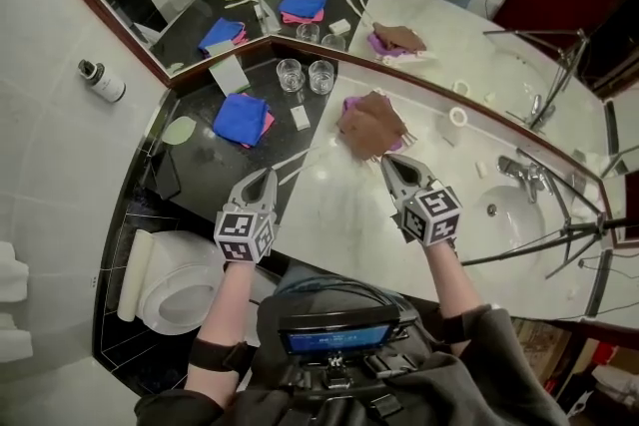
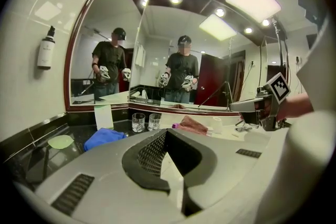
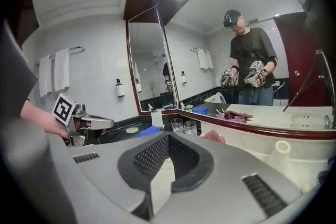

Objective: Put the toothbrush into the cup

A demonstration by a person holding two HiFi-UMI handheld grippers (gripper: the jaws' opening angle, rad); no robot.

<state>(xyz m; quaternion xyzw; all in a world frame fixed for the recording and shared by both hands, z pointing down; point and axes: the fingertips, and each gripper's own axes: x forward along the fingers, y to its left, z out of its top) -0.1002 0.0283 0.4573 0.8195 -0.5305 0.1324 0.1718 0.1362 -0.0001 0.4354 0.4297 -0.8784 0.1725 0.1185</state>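
Note:
Two clear glass cups (image 1: 290,73) (image 1: 321,75) stand side by side at the back of the dark counter, under the mirror. They also show in the left gripper view (image 2: 138,122) and the right gripper view (image 3: 177,125). Two thin pale sticks (image 1: 290,162), which look like the toothbrush and a second item, lie where the dark counter meets the white one. My left gripper (image 1: 265,177) hovers just in front of them, shut and empty. My right gripper (image 1: 391,161) is raised over the white counter near the brown cloth (image 1: 371,125), also shut with nothing in it.
A blue cloth (image 1: 243,120) and a small white box (image 1: 300,117) lie in front of the cups. A white roll (image 1: 457,117) sits right of the brown cloth. The faucet (image 1: 519,173) and basin (image 1: 509,210) are at the right, a toilet (image 1: 175,289) at the lower left.

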